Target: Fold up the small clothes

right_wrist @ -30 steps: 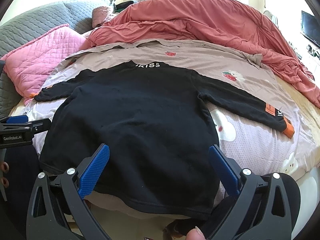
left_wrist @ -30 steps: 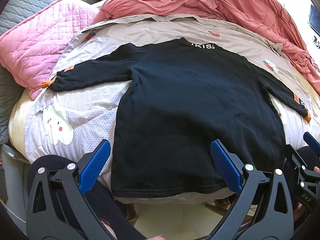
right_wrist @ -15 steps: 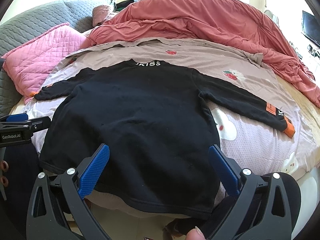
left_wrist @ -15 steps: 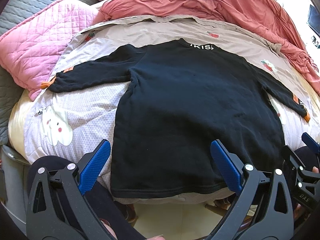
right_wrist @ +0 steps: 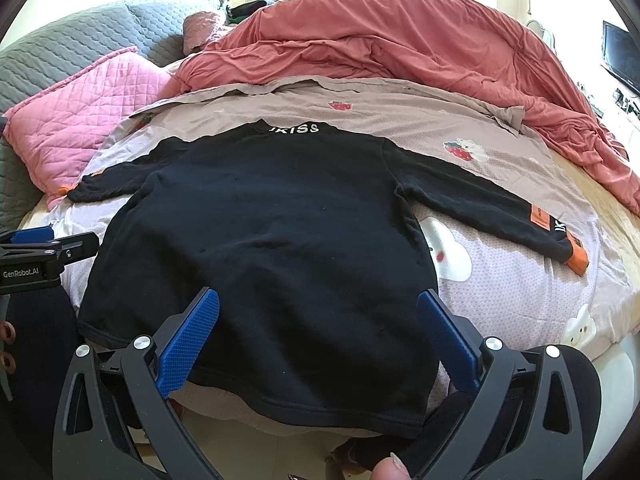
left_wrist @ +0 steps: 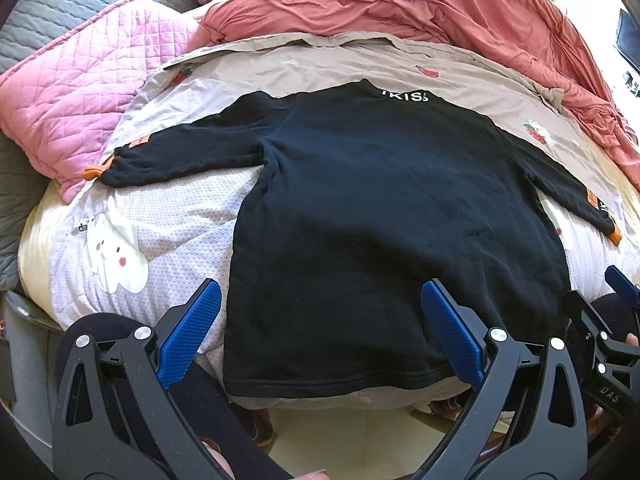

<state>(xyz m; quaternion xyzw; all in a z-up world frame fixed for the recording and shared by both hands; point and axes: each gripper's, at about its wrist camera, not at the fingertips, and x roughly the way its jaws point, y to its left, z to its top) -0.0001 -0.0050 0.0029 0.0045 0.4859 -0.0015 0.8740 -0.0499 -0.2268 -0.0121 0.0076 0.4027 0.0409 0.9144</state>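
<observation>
Black top: a long-sleeved top (left_wrist: pixel 380 216) lies flat and spread on the bed (left_wrist: pixel 168 232), neck with white lettering at the far side, hem at the near edge, both sleeves out to the sides.
Left sleeve: stretched out toward the pink pillow (left_wrist: pixel 76 92); its orange cuff (left_wrist: pixel 95 171) rests just beside the pillow's edge.
Left gripper: the left gripper (left_wrist: pixel 320 332) hangs over the hem's left portion, blue fingers spread wide with nothing between them — released. Its left finger sits off the cloth over the bedsheet; its right finger is over the body of the top.
Body: smooth, no fold made in it yet, hem hanging slightly past the bed's front edge.
Right gripper: the right gripper (right_wrist: pixel 318 330) is likewise spread and empty, poised above the hem's right portion, both fingers over black cloth.
Right sleeve: runs out to the right across the sheet and ends in an orange cuff (right_wrist: pixel 576 262), well apart from either gripper.
Quilt: a red quilt (right_wrist: pixel 400 44) is bunched at the far side of the bed, clear of the top.
Step in hand: by the look of it, the very start — garment laid out, folding not begun.
Next move: probably bring a sleeve in across the body, or pinch the hem corners. Either needs a gripper lowered to the cloth and closed on a single edge, without dragging the sheet beneath.
</observation>
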